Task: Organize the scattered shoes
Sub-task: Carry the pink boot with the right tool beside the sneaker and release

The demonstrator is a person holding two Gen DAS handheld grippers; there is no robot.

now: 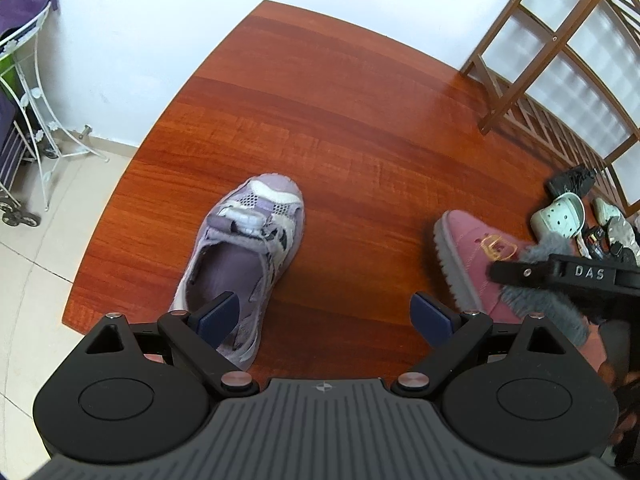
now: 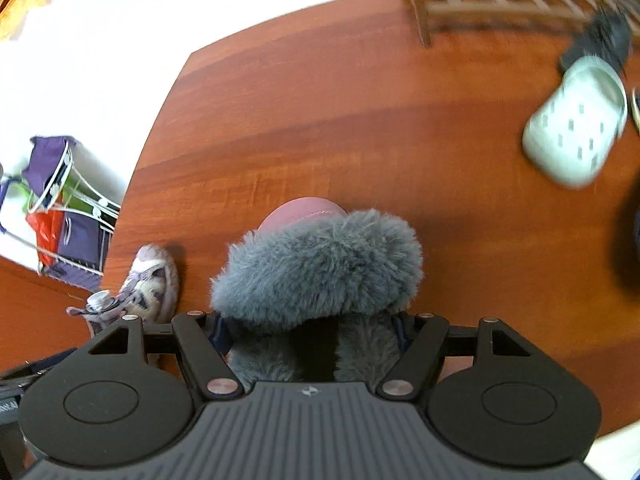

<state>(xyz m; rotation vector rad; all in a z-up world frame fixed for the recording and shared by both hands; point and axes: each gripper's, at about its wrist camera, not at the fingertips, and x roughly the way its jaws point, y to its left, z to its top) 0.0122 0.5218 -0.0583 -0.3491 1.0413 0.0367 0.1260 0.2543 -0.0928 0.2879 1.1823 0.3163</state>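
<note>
A lilac-and-white sneaker (image 1: pixel 244 256) lies on the red-brown wooden board (image 1: pixel 320 100), toe pointing away. My left gripper (image 1: pixel 325 316) hovers open just behind it, and its left finger (image 1: pixel 218 316) is over the sneaker's heel opening. To the right lies a pink boot (image 1: pixel 472 248) with a grey fur collar. My right gripper (image 1: pixel 560 276) reaches over that collar. In the right wrist view the right gripper (image 2: pixel 312 332) is shut on the pink boot's fur collar (image 2: pixel 320 268), which hides the fingertips. The sneaker (image 2: pixel 148 280) lies to the boot's left.
A brown wooden shoe rack (image 1: pixel 560 60) stands at the back right. Before it lie a pale green clog (image 2: pixel 576 124), a black shoe (image 2: pixel 600 40) and other shoes (image 1: pixel 608 232). A white wire stand with purple fabric (image 1: pixel 24 80) is on the tiled floor (image 1: pixel 40 280), left.
</note>
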